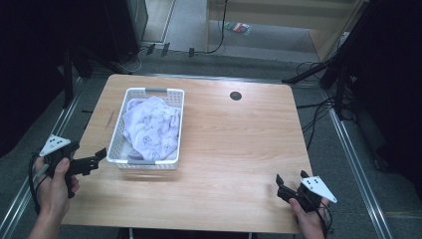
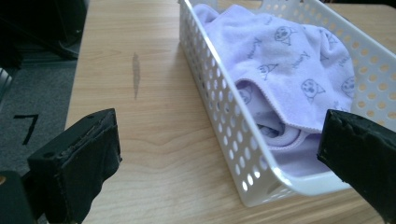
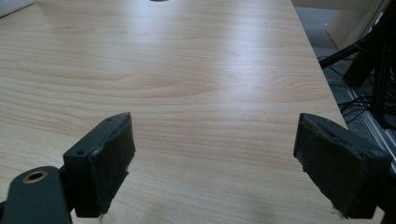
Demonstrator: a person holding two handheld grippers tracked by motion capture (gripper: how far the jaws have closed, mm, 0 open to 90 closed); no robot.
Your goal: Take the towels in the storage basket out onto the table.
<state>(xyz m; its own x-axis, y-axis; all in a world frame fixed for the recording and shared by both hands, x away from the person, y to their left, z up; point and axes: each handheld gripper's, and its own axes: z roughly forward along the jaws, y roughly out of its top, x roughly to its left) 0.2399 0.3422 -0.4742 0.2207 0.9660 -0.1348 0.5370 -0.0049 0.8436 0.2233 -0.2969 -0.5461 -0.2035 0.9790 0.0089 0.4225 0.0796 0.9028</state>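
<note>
Black jaws of the left hand-held gripper [image 2: 219,158] stand wide apart and hold nothing; I see them straddling the near corner of the white perforated basket [image 2: 243,154], one jaw out over bare desk [image 2: 154,140], the other at the basket's near rim. Just ahead of these jaws, inside the basket, lies a crumpled lilac cloth [image 2: 289,60] printed with small faces and finished with a scalloped hem. In the high view the left hand-held gripper [image 1: 97,158] points at the basket [image 1: 118,130] from close beside its near corner, apart from it.

The right hand-held gripper [image 1: 291,179] sits well apart from the basket, near the desk's near edge, its jaws likewise wide and empty over bare wood [image 3: 201,93].

I judge the cloth [image 1: 152,124] to be light, soft and limp: it should sag and trail when lifted, and cannot be pushed. A raised fold or the hem nearest the left jaws looks the best hold, pinched through several layers. The basket appears light and rigid and may slide if tugged.
</note>
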